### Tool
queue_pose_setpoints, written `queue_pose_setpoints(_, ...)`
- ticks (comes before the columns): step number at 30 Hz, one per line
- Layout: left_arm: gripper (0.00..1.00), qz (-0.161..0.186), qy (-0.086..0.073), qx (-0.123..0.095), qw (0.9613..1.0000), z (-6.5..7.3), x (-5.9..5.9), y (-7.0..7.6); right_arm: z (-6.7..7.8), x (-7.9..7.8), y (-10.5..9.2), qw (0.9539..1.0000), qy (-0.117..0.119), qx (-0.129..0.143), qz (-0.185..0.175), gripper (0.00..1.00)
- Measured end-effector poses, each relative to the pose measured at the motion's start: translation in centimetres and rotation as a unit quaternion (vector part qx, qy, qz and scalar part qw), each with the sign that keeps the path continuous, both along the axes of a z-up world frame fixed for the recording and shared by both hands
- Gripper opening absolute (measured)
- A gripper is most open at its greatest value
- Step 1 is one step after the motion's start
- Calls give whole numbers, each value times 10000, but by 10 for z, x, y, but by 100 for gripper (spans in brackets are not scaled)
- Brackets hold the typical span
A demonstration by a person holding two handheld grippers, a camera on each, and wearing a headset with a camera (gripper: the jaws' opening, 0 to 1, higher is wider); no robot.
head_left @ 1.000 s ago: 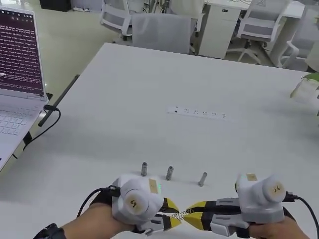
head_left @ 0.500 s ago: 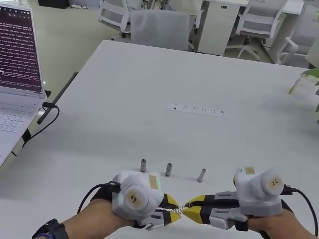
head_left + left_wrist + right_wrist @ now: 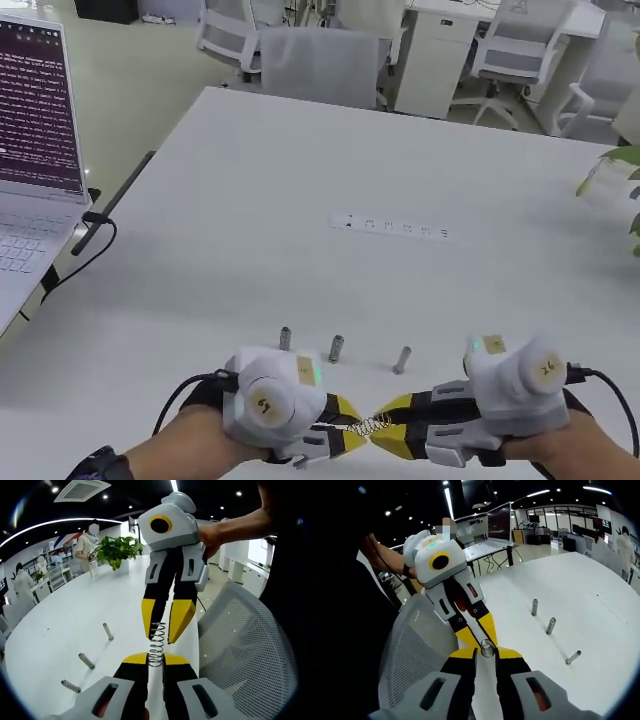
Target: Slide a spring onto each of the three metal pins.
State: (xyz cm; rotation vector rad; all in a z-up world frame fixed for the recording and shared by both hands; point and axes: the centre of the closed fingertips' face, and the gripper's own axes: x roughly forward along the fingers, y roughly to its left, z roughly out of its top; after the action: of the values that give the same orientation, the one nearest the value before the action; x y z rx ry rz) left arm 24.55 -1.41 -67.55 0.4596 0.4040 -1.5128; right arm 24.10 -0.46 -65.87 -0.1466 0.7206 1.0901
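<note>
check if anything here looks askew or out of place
The bare right pin leans sideways, while the sprung left pin and middle pin stand straighter. Whether it lies flat is unclear. Nothing else stands out.

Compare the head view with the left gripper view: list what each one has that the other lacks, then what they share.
Head view: a laptop and a power strip on the table. Left gripper view: people standing far off and a mesh chair back close by. Shared: the spring pinched between the left gripper and right gripper, and the three pins.
</note>
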Motion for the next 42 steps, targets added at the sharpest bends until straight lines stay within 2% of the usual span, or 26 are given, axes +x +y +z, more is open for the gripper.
queue_pose_setpoints(5,2,-24,-5,-116,9999,6,0,-5,6,3,-4,9991,-120,-277,300,14)
queue_pose_setpoints(8,2,-23,9,-209,9998,10,0,-9,11,3,-8,9966,-216,-543,584,15)
queue_pose_setpoints(11,2,-22,51,-343,9994,15,0,-14,17,5,-11,9949,-273,-653,713,17)
queue_pose_setpoints(15,2,4,99,-524,9986,24,0,-21,24,4,-16,9894,-340,-919,1067,17)
queue_pose_setpoints(17,2,28,171,-651,9977,29,1,-26,26,1,-19,9846,-357,-1121,1289,17)
queue_pose_setpoints(20,2,6,173,-731,9972,35,0,-30,31,2,-19,9831,-388,-1158,1363,17)
queue_pose_setpoints(25,2,20,200,-891,9958,45,2,-36,37,4,-22,9774,-452,-1336,1576,16)
queue_pose_setpoints(26,2,27,211,-935,9954,47,3,-37,38,4,-23,9740,-485,-1441,1678,16)
queue_pose_setpoints(29,2,23,230,-1007,9946,51,4,-40,42,5,-24,9704,-523,-1539,1786,16)
queue_pose_setpoints(31,2,29,251,-1043,9942,52,4,-40,44,4,-27,9638,-559,-1714,1964,15)
queue_pose_setpoints(35,2,21,273,-1153,9930,57,5,-44,48,3,-30,9542,-546,-1911,2238,15)
queue_pose_setpoints(38,2,-10,242,-1196,9925,62,4,-47,51,4,-31,9512,-571,-1971,2303,14)
queue_pose_setpoints(42,2,-30,202,-1226,9922,66,5,-49,55,5,-33,9445,-551,-2079,2485,13)
